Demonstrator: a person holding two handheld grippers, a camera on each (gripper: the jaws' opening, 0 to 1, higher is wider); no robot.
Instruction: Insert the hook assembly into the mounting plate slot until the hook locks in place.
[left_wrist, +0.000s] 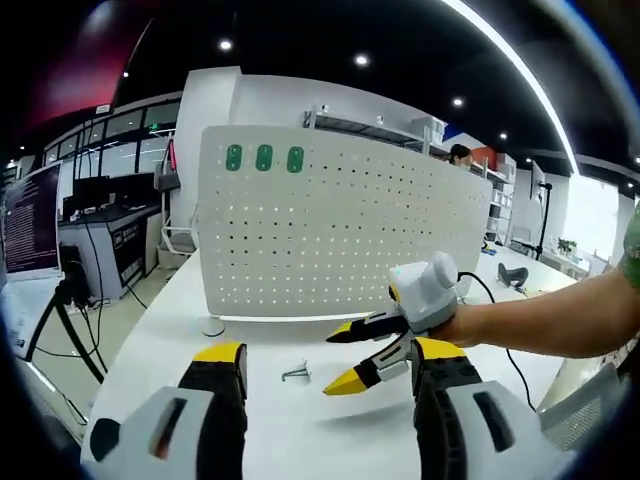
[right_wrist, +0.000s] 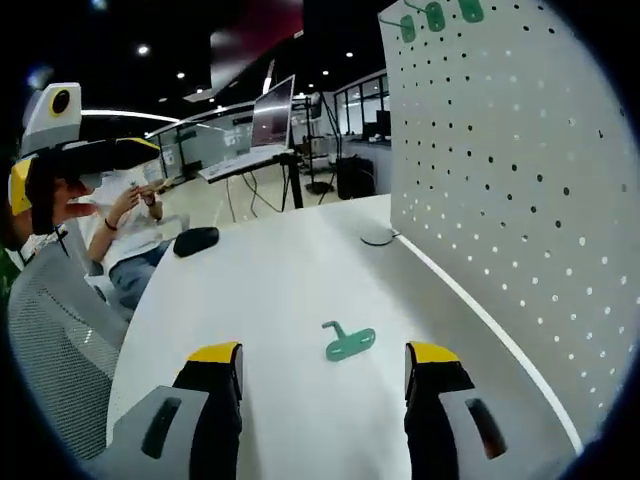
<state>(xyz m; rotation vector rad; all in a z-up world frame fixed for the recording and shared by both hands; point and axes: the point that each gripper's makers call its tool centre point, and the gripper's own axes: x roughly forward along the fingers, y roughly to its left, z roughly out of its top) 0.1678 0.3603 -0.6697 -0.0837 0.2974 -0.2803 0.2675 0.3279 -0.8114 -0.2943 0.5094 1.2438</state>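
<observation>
Right gripper view: the right gripper (right_wrist: 325, 385) is held low over the white table (right_wrist: 260, 290) with its jaws spread wide and nothing between them. The green hook (right_wrist: 349, 343) lies flat on the table just ahead of the jaw tips, roughly centred in the gap. The white pegboard (right_wrist: 520, 190) stands upright along the right side, with three green plates (right_wrist: 436, 16) already fixed near its top edge.

Left gripper view: the left gripper (left_wrist: 328, 385) is also wide open and empty. The right gripper appears here (left_wrist: 362, 355) from the right, jaws parted, hovering near a small grey metal hook (left_wrist: 296, 374) on the table in front of the pegboard.

Handling judgement: the green hook looks like a small, thin, rigid plastic part, very light and likely to slide on the smooth tabletop if nudged. Grip it across the flat oval plate, leaving the peg end free for insertion. Close gently; a piece lying this flat may tip or skate away under uneven jaw contact.
</observation>
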